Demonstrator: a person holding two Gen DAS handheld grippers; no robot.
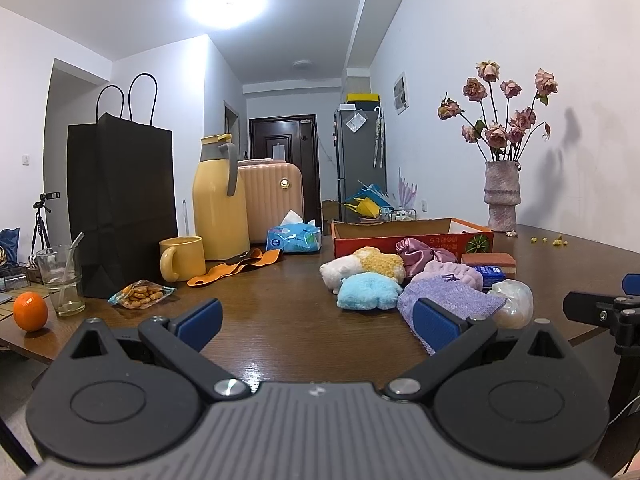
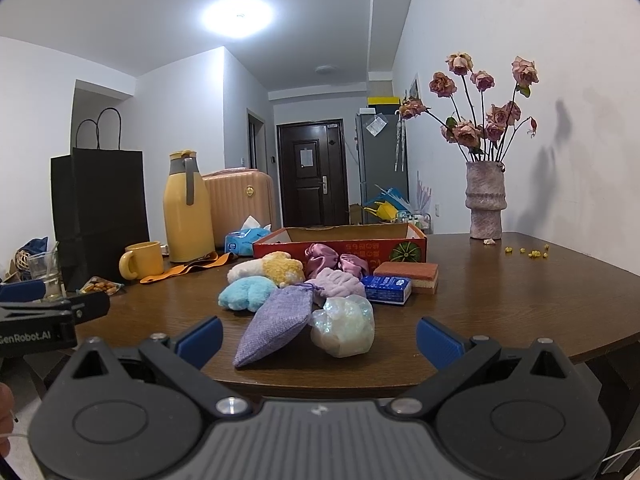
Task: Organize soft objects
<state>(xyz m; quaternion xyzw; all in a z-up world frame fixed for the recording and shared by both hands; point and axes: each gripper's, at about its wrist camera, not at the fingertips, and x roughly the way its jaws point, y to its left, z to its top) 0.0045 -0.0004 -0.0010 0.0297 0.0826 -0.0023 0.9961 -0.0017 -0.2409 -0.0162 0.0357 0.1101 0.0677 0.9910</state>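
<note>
A heap of soft things lies on the brown table: a blue plush (image 1: 368, 291) (image 2: 246, 293), a white and yellow plush (image 1: 364, 264) (image 2: 268, 267), a purple woven pouch (image 1: 452, 304) (image 2: 276, 322), a lilac fuzzy piece (image 2: 340, 282), pink satin scrunchies (image 2: 334, 258) and a pearly white bag (image 2: 345, 326). Behind them stands an open red cardboard box (image 1: 412, 240) (image 2: 340, 244). My left gripper (image 1: 318, 322) is open, left of the heap. My right gripper (image 2: 318, 338) is open near the table edge, with the pouch and the white bag just ahead between its fingers, untouched.
A sponge (image 2: 406, 276) and a blue tissue pack (image 2: 386, 289) lie beside the heap. On the left stand a yellow mug (image 1: 182, 258), a yellow jug (image 1: 218, 200), a black paper bag (image 1: 120, 208), a glass (image 1: 62, 280), a snack bag (image 1: 140, 294) and an orange (image 1: 30, 311). A flower vase (image 2: 485, 200) stands at the back right.
</note>
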